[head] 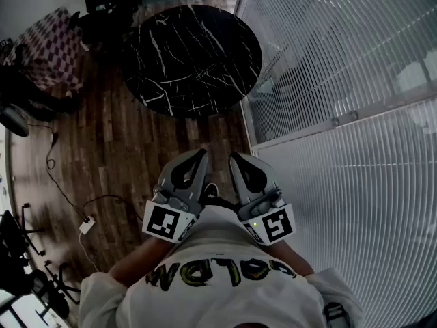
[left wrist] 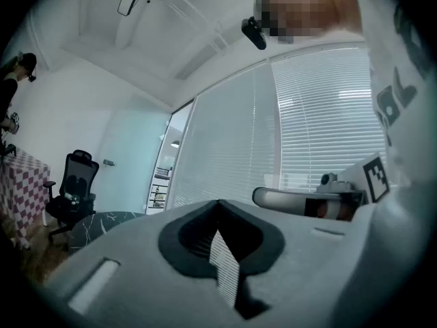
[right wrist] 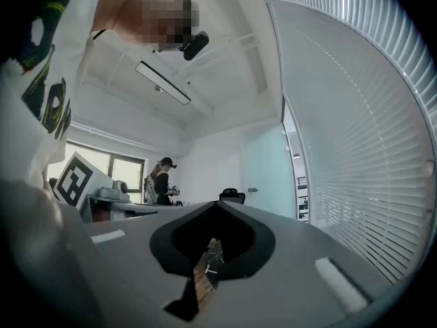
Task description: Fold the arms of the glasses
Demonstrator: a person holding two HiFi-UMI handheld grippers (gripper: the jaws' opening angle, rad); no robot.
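1. The glasses are not showing in any of the three views, so I cannot tell where they are lying.
2. The left gripper (head: 202, 153) is being held close against the person's body, pointing forward. Its jaws are meeting at the tips with nothing between them. In its own view (left wrist: 218, 202) only a thin slit is showing, with the blinds (left wrist: 314, 121) visible through it.
3. The right gripper (head: 234, 156) is sitting just beside the left one, at about the same height. Its jaws are likewise pressed together and gripping nothing. Through the narrow gap in its own view (right wrist: 217, 204), bits of wood floor and dark tabletop are showing.
4. The marker cubes (head: 166, 223) and (head: 274, 225) are resting against the person's white shirt (head: 218, 285), which has dark and yellow lettering.
5. A round black marble table (head: 191, 53) is standing ahead of both grippers, well apart from them, on the wood floor (head: 116, 149).
6. A wall of white blinds (head: 341, 80) is running along the right side, next to the table.
7. A checkered cloth (head: 51, 50) is lying to the left of the table, and a black office chair (left wrist: 72, 183) is standing near it.
8. A white cable (head: 85, 225) is trailing across the floor at the left.
9. Another person (right wrist: 162, 180) is standing in the background of the right gripper view.
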